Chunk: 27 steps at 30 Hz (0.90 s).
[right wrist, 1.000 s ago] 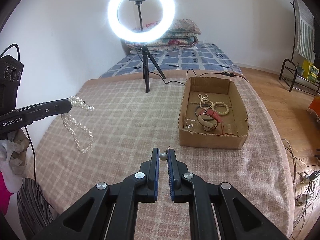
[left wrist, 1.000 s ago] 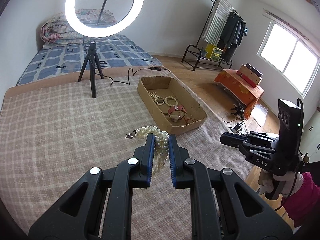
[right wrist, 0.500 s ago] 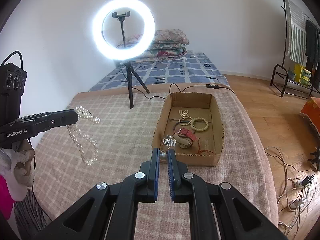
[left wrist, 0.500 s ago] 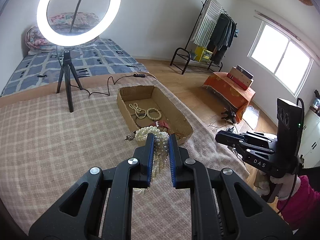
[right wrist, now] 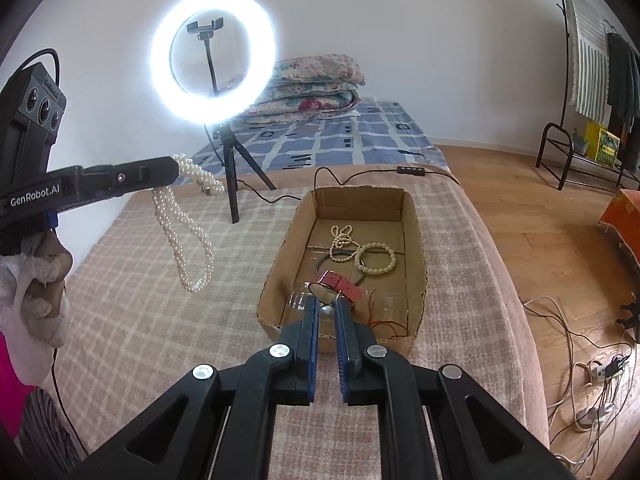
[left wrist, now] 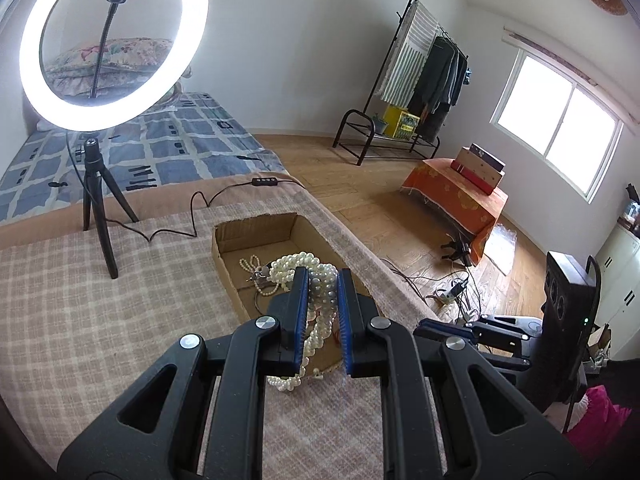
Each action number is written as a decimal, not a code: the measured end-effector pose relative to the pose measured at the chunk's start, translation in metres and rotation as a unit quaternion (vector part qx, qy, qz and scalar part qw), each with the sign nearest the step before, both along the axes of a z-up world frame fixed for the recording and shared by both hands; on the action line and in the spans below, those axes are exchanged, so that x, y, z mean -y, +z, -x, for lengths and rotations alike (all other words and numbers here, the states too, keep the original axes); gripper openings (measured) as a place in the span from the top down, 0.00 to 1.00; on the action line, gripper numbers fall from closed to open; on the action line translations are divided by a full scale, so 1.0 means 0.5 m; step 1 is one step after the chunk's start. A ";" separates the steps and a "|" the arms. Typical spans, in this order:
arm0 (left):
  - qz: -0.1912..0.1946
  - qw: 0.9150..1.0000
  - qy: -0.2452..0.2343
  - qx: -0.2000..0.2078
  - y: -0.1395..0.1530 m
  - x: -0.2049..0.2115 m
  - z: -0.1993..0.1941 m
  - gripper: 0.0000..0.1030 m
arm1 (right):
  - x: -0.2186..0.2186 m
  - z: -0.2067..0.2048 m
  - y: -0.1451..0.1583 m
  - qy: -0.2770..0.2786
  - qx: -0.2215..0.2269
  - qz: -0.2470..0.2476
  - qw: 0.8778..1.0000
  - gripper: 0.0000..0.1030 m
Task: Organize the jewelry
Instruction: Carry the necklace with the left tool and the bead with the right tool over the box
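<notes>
My left gripper [left wrist: 322, 276] is shut on a long white pearl necklace [left wrist: 316, 300] whose loops hang down in the air; in the right wrist view the necklace [right wrist: 184, 236] dangles left of the cardboard box [right wrist: 276, 276]. My right gripper [right wrist: 327, 305] is shut on a small silver pearl earring [right wrist: 326, 311] just over the box's near end. The open box [left wrist: 224, 248] lies on the plaid blanket and holds a bead bracelet [right wrist: 376, 258], a thin pearl chain [right wrist: 342, 236], a dark bangle and a red watch [right wrist: 336, 284].
A lit ring light on a black tripod [right wrist: 230, 176] stands on the blanket behind the box, its cable [right wrist: 344, 178] running past the box's far end. The bed edge drops to a wooden floor [right wrist: 520, 208] on the right, with cables there.
Both grippers have moved toward the box. The left one carried the pearl necklace from over the blanket to above the box's near part; the right one brought the earring over the box's near wall.
</notes>
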State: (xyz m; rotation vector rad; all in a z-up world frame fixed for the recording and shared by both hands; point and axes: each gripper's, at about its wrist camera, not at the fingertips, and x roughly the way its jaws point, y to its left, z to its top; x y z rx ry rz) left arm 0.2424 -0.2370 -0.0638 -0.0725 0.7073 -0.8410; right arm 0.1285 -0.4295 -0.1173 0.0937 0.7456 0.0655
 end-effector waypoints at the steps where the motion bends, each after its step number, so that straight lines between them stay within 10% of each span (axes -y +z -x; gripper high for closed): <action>1: 0.000 1.000 0.001 0.002 0.001 0.006 -0.008 0.88 | 0.005 -0.004 -0.003 0.000 -0.001 -0.001 1.000 0.94; 27: -0.010 1.000 0.006 -0.019 -0.092 0.190 -0.197 0.88 | 0.072 -0.110 -0.113 -0.011 -0.037 -0.014 0.999 0.94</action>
